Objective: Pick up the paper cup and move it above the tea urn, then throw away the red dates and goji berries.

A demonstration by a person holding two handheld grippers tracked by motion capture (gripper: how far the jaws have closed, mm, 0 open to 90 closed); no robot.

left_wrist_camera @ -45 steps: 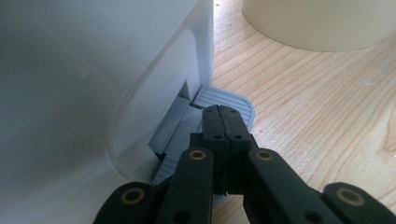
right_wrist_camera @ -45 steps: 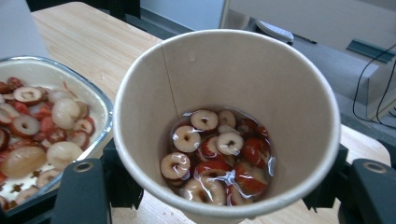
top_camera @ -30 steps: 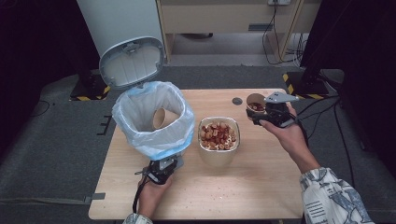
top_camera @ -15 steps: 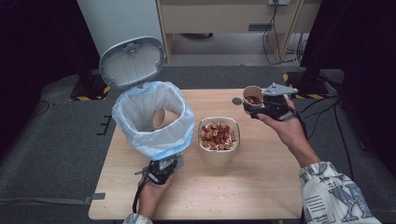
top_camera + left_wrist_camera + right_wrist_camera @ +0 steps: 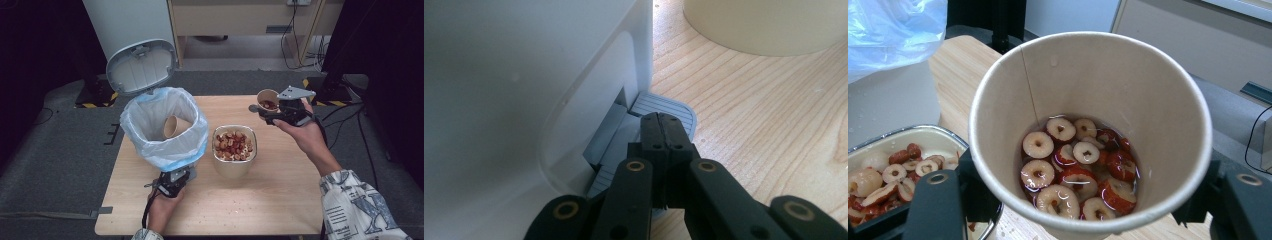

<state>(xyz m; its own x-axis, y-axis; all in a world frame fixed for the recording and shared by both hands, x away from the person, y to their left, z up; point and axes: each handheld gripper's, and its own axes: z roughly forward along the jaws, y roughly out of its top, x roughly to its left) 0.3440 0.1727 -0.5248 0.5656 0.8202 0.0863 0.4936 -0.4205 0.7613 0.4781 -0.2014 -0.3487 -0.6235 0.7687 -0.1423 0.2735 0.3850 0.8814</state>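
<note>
Pressing on the grey ribbed pedal (image 5: 664,107) at the foot of the white bin (image 5: 524,90), the left gripper (image 5: 172,184) sits at the near edge of the wooden table (image 5: 280,200) with its jaws fully together and nothing between them. Beyond it the bin stands with a clear liner bag (image 5: 150,145) and an empty paper cup (image 5: 175,127) lying inside, its lid (image 5: 142,67) raised. Just to the right stands a bowl (image 5: 235,167) of sliced red dates. Farther back on the right, the right gripper (image 5: 280,112) is clamped around a paper cup of date slices in liquid (image 5: 1088,135), held above the table's far edge. No brand, label or writing can be read on anything.
</note>
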